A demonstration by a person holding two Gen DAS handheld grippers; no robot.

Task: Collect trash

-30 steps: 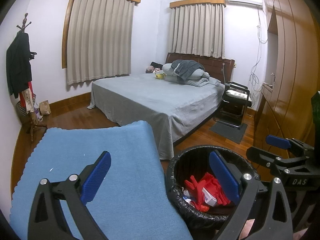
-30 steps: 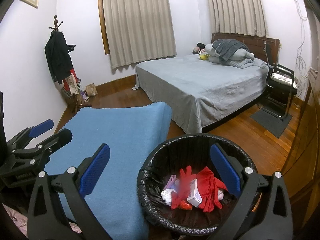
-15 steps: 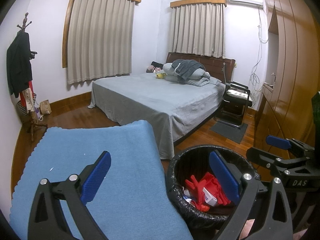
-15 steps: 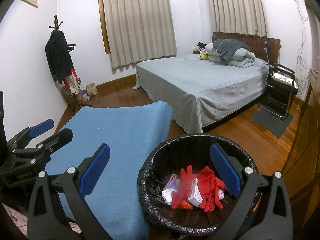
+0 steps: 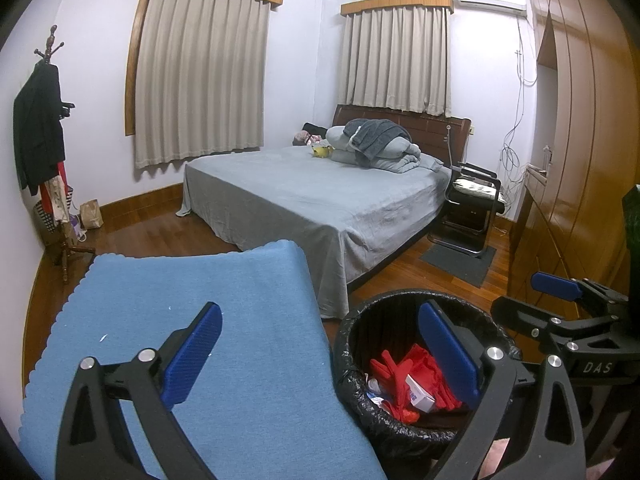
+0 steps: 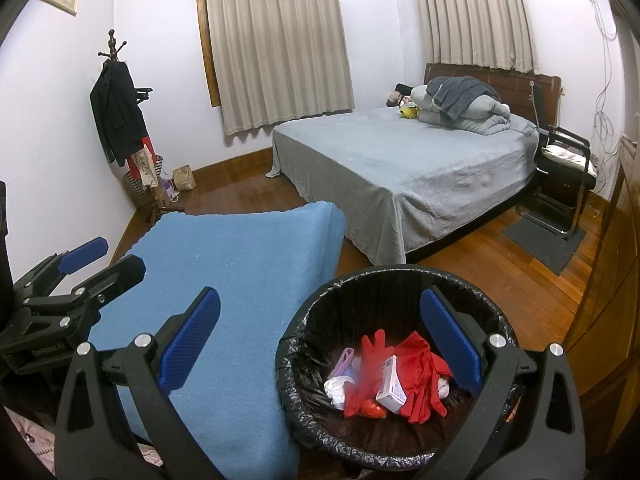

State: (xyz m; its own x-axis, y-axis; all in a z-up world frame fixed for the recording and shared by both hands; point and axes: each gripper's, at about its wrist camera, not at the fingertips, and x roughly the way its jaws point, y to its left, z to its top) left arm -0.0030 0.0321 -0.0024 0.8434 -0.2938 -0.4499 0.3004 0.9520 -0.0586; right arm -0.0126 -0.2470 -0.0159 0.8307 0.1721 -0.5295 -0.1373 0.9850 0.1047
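A round bin with a black liner (image 5: 348, 364) (image 6: 304, 332) stands on the floor beside the blue-covered table (image 5: 200, 312) (image 6: 240, 264). Inside lie red gloves (image 6: 420, 372) (image 5: 396, 372), a small white box (image 6: 390, 386) (image 5: 420, 394) and crumpled white and purple scraps (image 6: 338, 380). My left gripper (image 5: 320, 352) is open and empty, over the table's right edge and the bin. My right gripper (image 6: 320, 344) is open and empty, above the bin and the table edge. Each gripper shows in the other's view: the right one (image 5: 560, 296), the left one (image 6: 80, 264).
A bed with a grey sheet (image 6: 400, 168) stands beyond the table, bedding piled at its head. A coat rack (image 6: 120, 120) and a paper bag (image 6: 184, 178) are at the left wall. A black chair (image 6: 564, 184) and wooden wardrobe (image 5: 580, 160) are on the right.
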